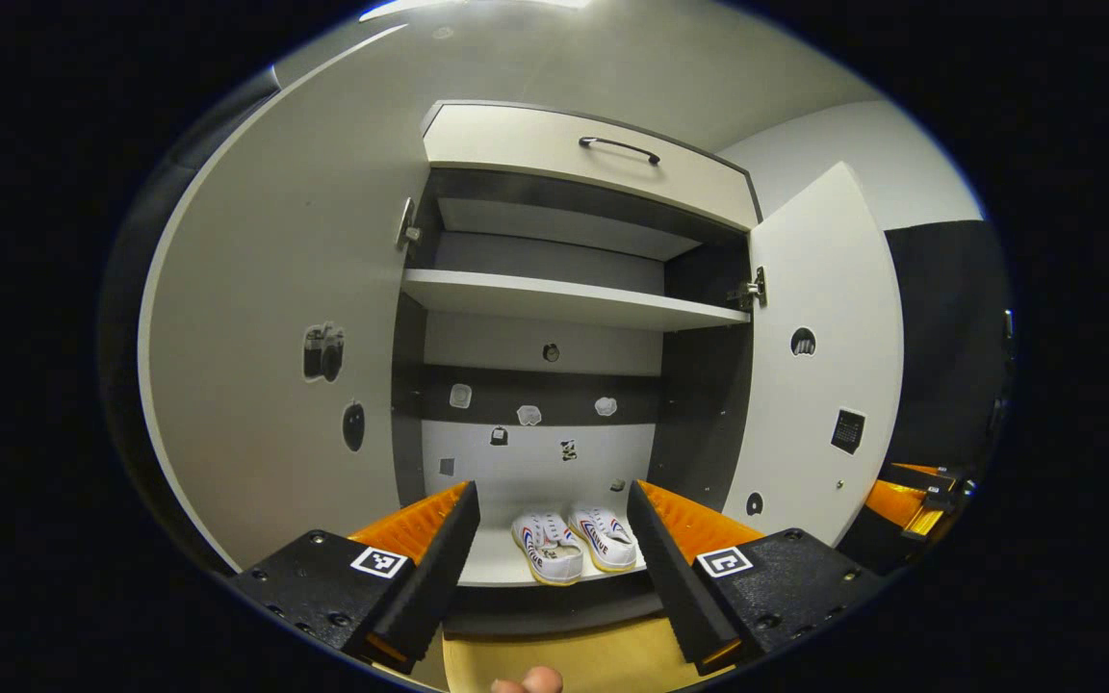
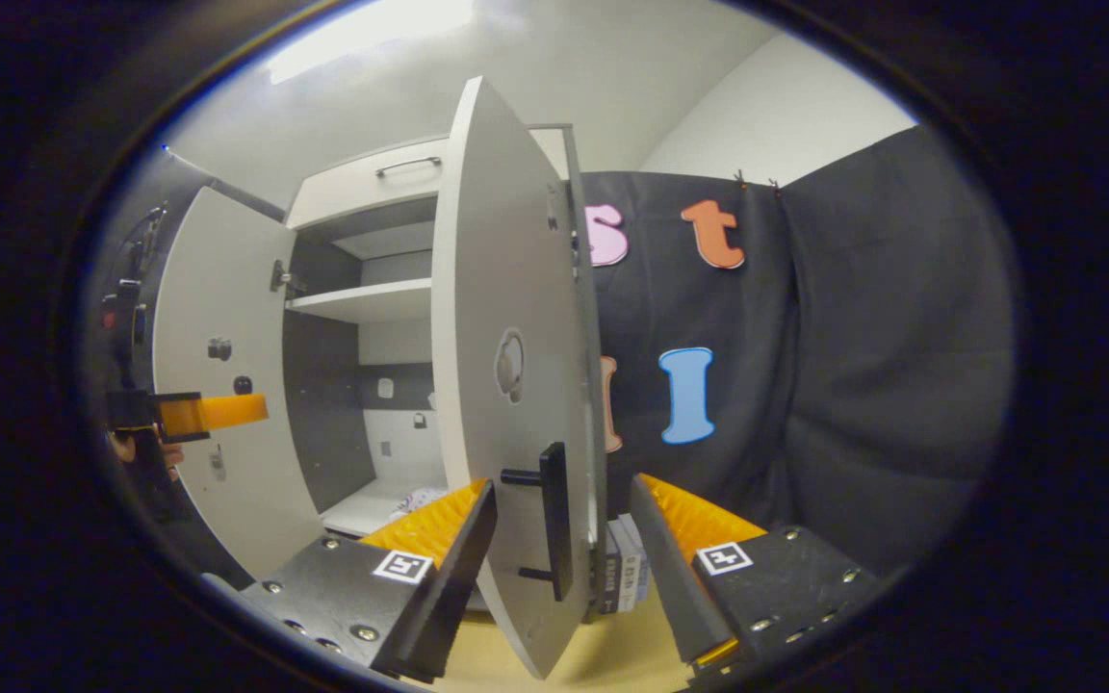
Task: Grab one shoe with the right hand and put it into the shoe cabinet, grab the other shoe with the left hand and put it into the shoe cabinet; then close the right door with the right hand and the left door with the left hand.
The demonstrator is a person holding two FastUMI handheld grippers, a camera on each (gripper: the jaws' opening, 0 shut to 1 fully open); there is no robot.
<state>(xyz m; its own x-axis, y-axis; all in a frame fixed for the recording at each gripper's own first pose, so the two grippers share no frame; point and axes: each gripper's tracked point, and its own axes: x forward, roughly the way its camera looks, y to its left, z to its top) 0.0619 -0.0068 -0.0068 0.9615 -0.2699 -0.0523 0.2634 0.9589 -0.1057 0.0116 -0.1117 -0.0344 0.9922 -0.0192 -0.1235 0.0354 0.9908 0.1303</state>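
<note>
Two white shoes (image 1: 548,547) (image 1: 605,536) with striped sides stand side by side on the bottom shelf of the open shoe cabinet (image 1: 574,300). My left gripper (image 1: 552,510) faces them from outside the cabinet, open, with nothing between its fingers. The left door (image 1: 275,366) and right door (image 1: 824,375) both stand open. In the right gripper view the right door (image 2: 506,318) is seen edge-on, and its black handle (image 2: 552,520) lies between the fingers of my open right gripper (image 2: 564,496). A bit of a shoe (image 2: 415,500) shows on the shelf there.
An empty upper shelf (image 1: 564,298) and a closed drawer with a bar handle (image 1: 620,146) sit above. Several books (image 2: 624,573) stand by the cabinet's right side on the wooden floor (image 1: 593,659). The left gripper (image 2: 208,412) shows by the left door (image 2: 218,385); the right gripper (image 1: 911,500) shows past the right door.
</note>
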